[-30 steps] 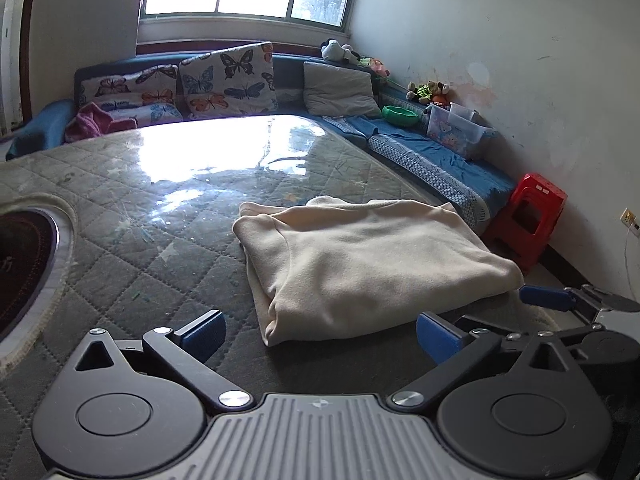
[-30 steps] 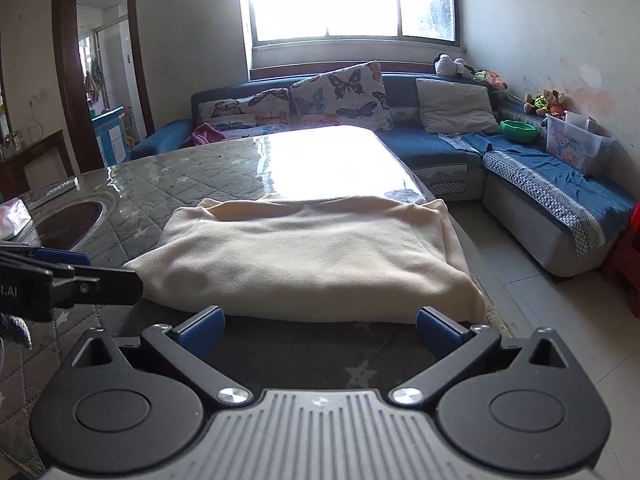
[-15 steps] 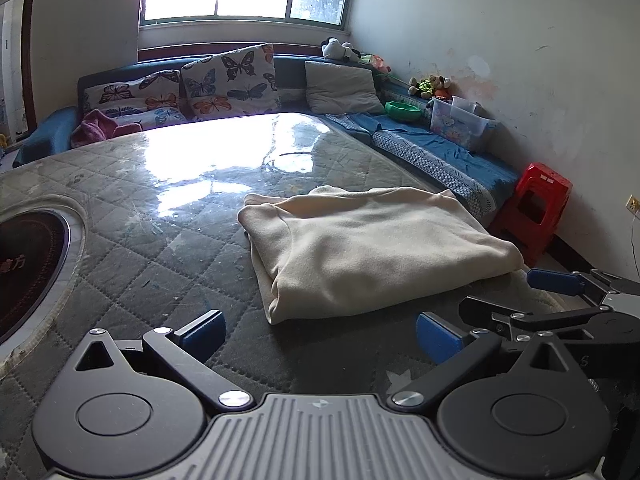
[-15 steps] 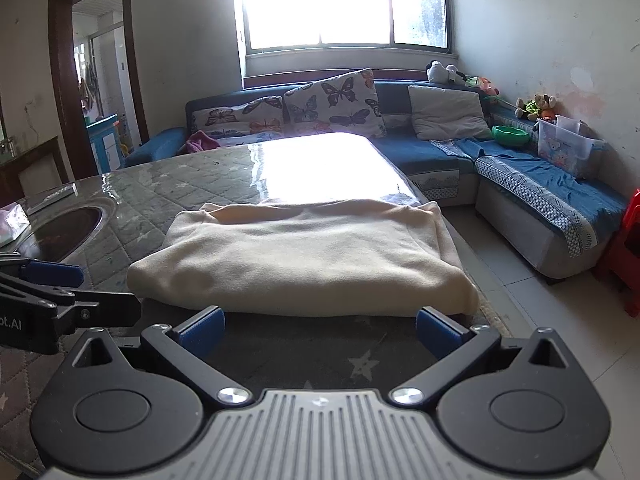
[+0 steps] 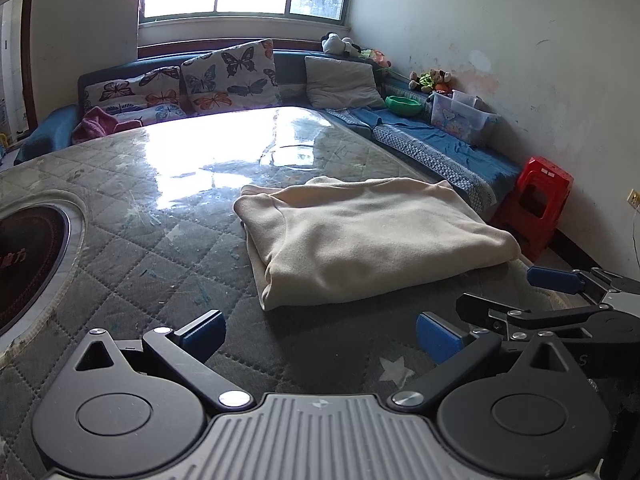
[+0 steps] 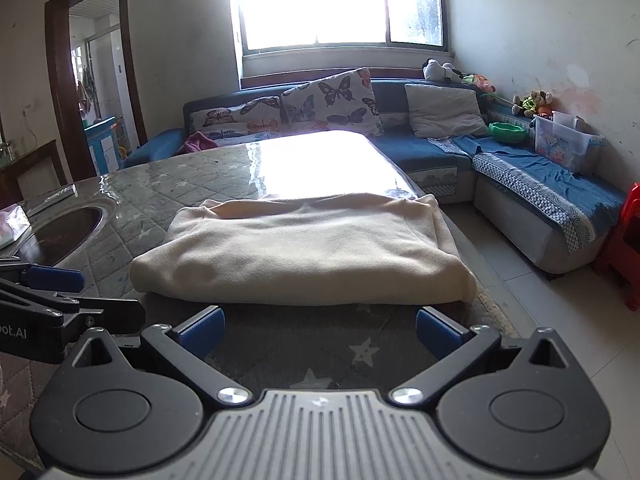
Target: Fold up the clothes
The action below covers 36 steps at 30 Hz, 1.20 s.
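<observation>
A cream garment (image 5: 360, 236) lies folded into a thick rectangle on the quilted grey table (image 5: 120, 240), near the table's right edge. In the right wrist view the same cream garment (image 6: 300, 252) fills the middle, just beyond my fingers. My left gripper (image 5: 320, 332) is open and empty, a short way back from the garment's near left corner. My right gripper (image 6: 318, 330) is open too, nothing between its blue pads, facing the garment's near fold. Each gripper shows in the other's view: the right gripper (image 5: 560, 300) at the right, the left gripper (image 6: 52, 292) at the left.
A round dark hotplate (image 5: 24, 256) is set into the table at the left. A blue corner sofa (image 6: 500, 168) with butterfly cushions (image 5: 228, 76) wraps the far side. A red stool (image 5: 536, 208), a clear toy box (image 5: 460, 116) and a green bowl (image 5: 404, 105) stand right.
Both grippers have drawn back and risen slightly from the folded garment, so more table shows in front of it. The garment has not moved.
</observation>
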Motion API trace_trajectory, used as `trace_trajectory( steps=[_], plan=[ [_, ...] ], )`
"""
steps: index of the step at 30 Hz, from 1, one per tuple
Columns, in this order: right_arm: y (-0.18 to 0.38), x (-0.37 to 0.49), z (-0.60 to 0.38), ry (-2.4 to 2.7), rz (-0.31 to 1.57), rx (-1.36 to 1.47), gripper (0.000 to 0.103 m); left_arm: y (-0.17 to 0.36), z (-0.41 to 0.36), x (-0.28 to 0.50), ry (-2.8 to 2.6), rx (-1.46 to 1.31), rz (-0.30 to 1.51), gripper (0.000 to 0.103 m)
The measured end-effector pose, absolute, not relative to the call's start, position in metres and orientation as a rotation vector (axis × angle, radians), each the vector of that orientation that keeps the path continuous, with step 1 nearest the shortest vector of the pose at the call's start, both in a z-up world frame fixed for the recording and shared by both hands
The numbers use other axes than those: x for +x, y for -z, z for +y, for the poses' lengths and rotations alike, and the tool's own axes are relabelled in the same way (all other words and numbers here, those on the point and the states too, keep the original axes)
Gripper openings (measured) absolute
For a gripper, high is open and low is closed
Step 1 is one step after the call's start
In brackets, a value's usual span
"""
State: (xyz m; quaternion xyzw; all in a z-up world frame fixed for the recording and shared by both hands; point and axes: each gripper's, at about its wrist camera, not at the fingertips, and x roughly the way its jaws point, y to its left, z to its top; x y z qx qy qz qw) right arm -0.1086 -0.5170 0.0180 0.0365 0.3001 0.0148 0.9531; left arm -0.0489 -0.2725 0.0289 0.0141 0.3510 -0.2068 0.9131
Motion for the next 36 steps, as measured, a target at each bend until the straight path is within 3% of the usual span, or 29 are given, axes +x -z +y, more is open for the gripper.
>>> trace_trajectory(
  steps=[36],
  plan=[
    [-0.0121,-0.1052,-0.5171,-0.026,0.627,0.082,0.103,-0.0225,-0.2802,-0.0455,0.418,0.054,0.748,0.103]
  ],
)
